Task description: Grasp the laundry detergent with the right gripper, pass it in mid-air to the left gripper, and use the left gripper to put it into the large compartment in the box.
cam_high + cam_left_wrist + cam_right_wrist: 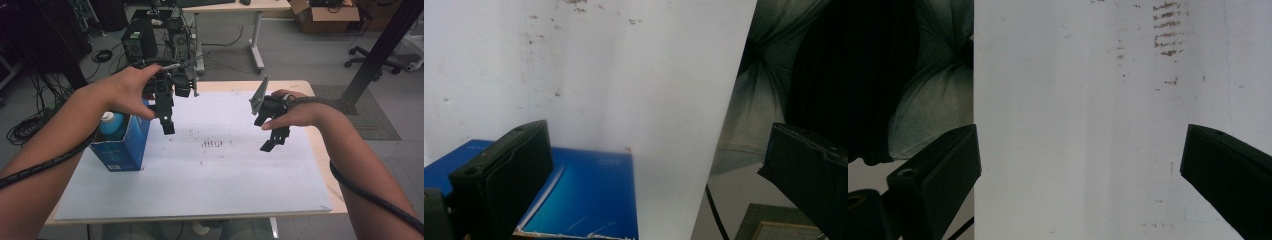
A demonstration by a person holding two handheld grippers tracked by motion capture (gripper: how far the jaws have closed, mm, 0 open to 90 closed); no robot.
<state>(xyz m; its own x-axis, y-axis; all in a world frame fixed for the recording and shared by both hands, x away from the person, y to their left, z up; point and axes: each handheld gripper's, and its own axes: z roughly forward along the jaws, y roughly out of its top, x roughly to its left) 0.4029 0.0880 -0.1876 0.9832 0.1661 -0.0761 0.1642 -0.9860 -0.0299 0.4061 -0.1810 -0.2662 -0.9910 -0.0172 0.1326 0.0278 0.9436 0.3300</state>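
A blue open-topped box stands at the left edge of the white sheet, with a blue bottle with a white cap inside it. My left gripper hangs above the sheet just right of the box, jaws pointing down. In the left gripper view my left gripper is open with nothing between the jaws, and the box lies below them. My right gripper hovers over the sheet's right part. In the right gripper view my right gripper is open over the bare sheet.
Brown smudges mark the middle of the sheet. The wooden table's edge runs along the right side. Beyond the table stand computer towers, cables, a desk and an office chair. The person's jeans-clad knee lies past the sheet's near edge.
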